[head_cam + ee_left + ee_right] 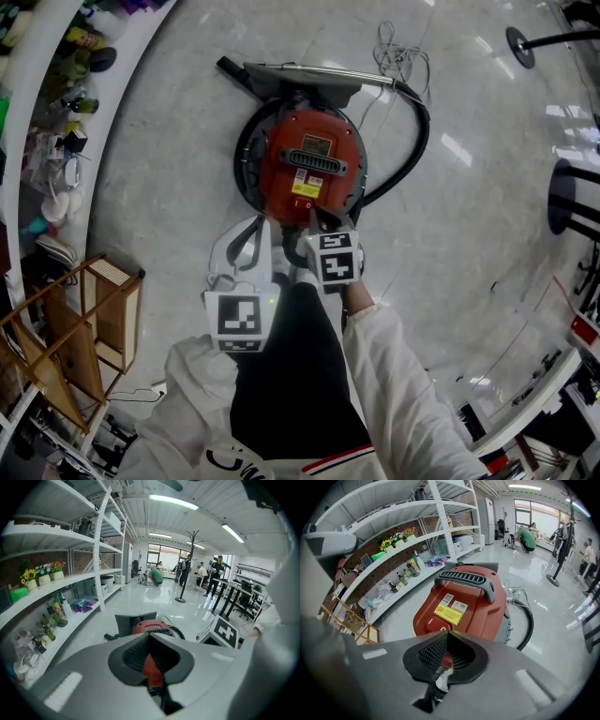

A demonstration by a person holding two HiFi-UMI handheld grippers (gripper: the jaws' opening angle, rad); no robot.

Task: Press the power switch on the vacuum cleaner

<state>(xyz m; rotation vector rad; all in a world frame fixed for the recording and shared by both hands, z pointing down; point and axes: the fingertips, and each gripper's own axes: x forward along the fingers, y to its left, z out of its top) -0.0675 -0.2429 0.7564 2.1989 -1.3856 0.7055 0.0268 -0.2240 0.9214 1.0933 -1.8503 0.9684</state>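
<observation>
I hold my right gripper (446,635) pinched together as a poker above the round red vacuum cleaner's (473,609) red oval power switch (436,624); left gripper (150,638) closed, idle.

The right tongs (447,637), tips together, cover the near edge of the power switch (434,624), so contact cannot be told. Ahead of the left tongs (149,637), only the top of the vacuum cleaner (152,626) shows above them. The print on its yellow label (448,615) is too small to read.
</observation>
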